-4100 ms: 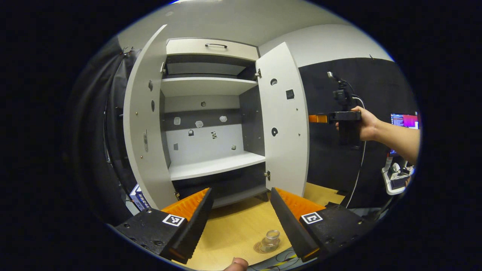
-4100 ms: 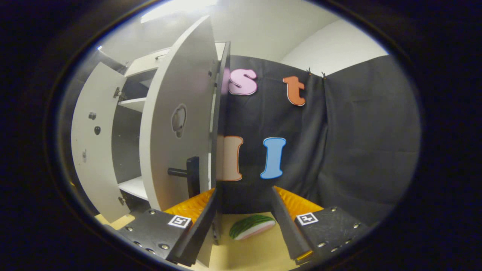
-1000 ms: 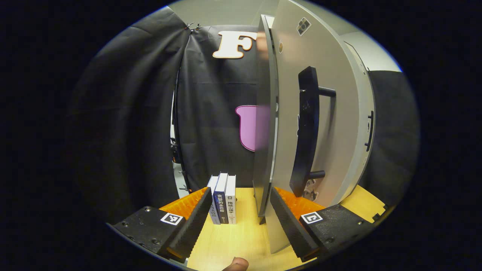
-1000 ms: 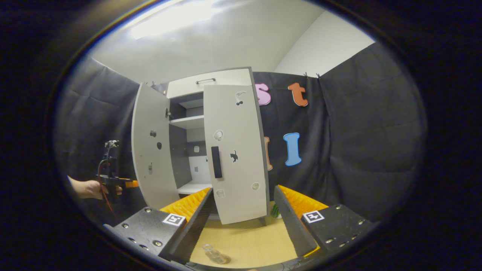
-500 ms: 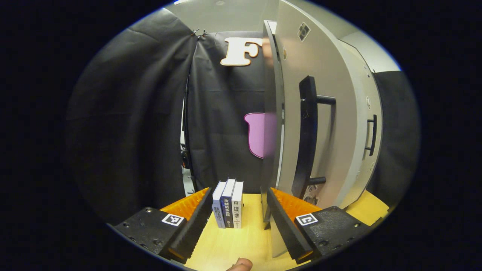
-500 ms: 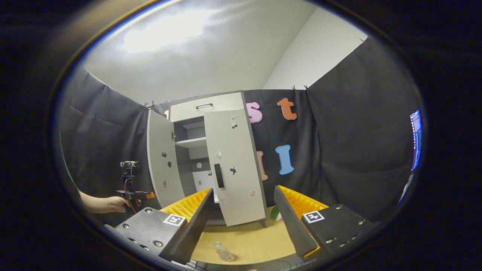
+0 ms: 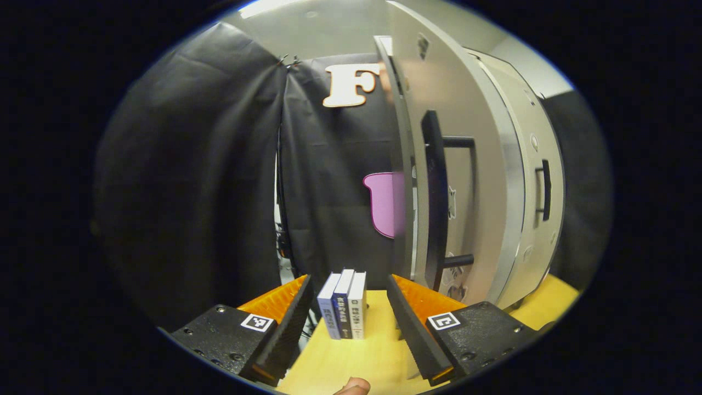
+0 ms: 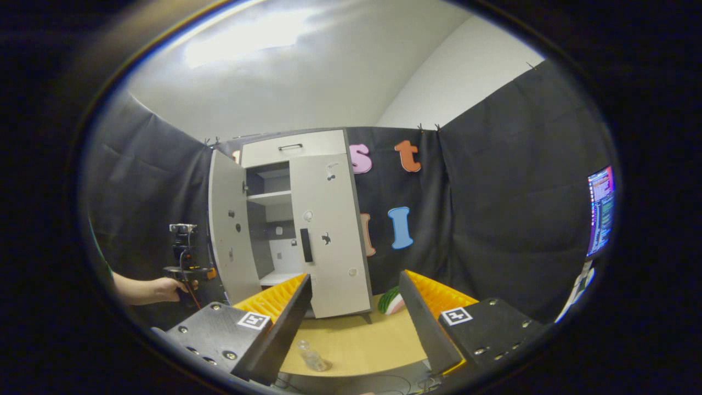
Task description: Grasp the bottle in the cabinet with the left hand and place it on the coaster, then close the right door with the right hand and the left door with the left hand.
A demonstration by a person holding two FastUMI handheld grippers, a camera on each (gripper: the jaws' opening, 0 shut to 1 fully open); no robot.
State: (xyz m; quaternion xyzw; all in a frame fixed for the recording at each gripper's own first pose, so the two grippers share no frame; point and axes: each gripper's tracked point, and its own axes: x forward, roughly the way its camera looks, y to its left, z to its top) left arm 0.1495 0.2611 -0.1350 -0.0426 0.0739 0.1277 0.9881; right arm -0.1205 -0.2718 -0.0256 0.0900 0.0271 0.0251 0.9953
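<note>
Pushing with my left gripper (image 7: 346, 321), fingers spread and empty, I've swung the grey left cabinet door (image 7: 463, 181) further in; the right gripper (image 8: 355, 323), released, has backed off. The clear glass bottle (image 8: 310, 356) sits on the wooden desk (image 8: 362, 343).

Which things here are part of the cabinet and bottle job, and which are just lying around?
Part of the job:
- bottle, standing on the coaster
- right door, shut
- left door, open
- left hand-held gripper, beside the left door

Lying about:
- books
- watermelon slice
- monitor
</note>
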